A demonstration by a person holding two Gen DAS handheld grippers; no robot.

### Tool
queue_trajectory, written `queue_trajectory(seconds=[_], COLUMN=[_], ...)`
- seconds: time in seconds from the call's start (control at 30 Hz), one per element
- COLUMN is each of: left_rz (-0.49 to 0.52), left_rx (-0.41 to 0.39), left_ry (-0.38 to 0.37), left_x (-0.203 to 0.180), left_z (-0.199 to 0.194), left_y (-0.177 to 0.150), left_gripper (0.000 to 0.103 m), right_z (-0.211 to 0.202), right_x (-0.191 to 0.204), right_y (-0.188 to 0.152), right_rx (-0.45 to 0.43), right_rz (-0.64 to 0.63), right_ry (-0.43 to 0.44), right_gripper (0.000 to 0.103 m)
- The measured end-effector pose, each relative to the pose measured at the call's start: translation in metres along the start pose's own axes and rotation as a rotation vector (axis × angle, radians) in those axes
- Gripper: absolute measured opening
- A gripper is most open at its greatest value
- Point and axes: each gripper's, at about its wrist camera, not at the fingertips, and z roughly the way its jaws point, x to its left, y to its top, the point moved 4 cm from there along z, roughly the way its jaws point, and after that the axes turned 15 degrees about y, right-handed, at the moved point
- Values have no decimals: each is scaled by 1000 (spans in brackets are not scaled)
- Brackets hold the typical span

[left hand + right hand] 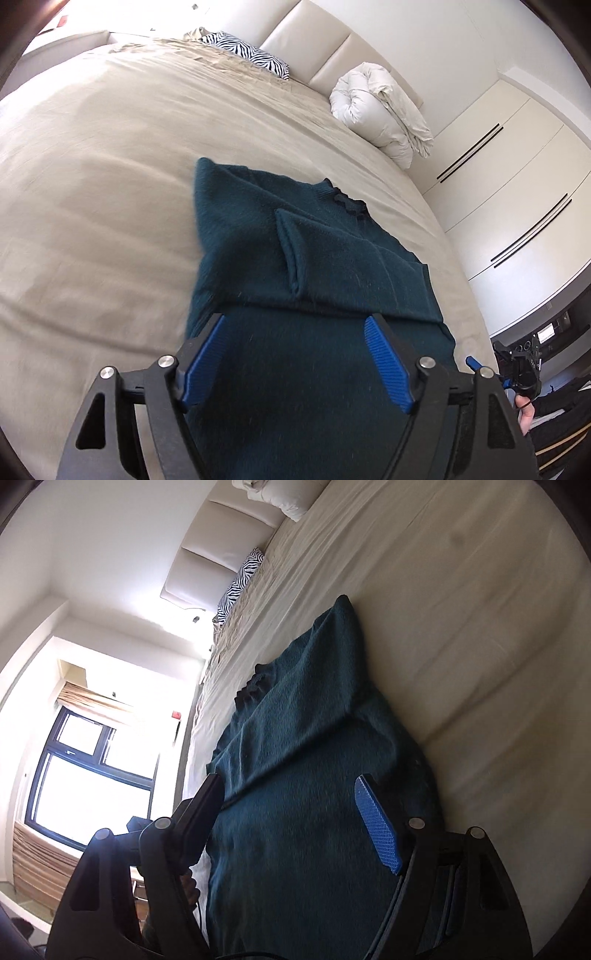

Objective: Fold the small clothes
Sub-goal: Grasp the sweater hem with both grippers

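Lying folded on bed [110, 184], teal sweater [295, 251]; both grippers' jaws apart, empty.

Near end of the dark teal knitted sweater [295, 266] hidden behind the left gripper [295, 328] and cut off at 6 o'clock. Same in the right wrist view: sweater [303, 738] lost at 6 o'clock behind the right gripper [288, 794]. Small dark items on the black shelf [546, 328] at 4 o'clock too tiny to tell. Hand [526, 413] mostly hidden. White rolled duvet [280, 494] cut off at 12 o'clock. Bright window [88, 771] washed out.
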Motion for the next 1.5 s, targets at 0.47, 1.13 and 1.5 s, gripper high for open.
queue_trajectory(seconds=[0.47, 1.13, 1.5], left_rz=[-37, 44, 39], left_rx=[153, 312, 354], left_ry=[60, 94, 139], left_x=[40, 27, 32], left_z=[-89, -99, -95], left_y=[-145, -196, -201], left_gripper=[78, 73, 36], right_z=[-108, -145, -151], right_x=[5, -9, -9], right_y=[-102, -151, -165], right_rx=[35, 169, 191], right_rz=[-131, -51, -24], right_ry=[-287, -336, -325], right_gripper=[72, 70, 60])
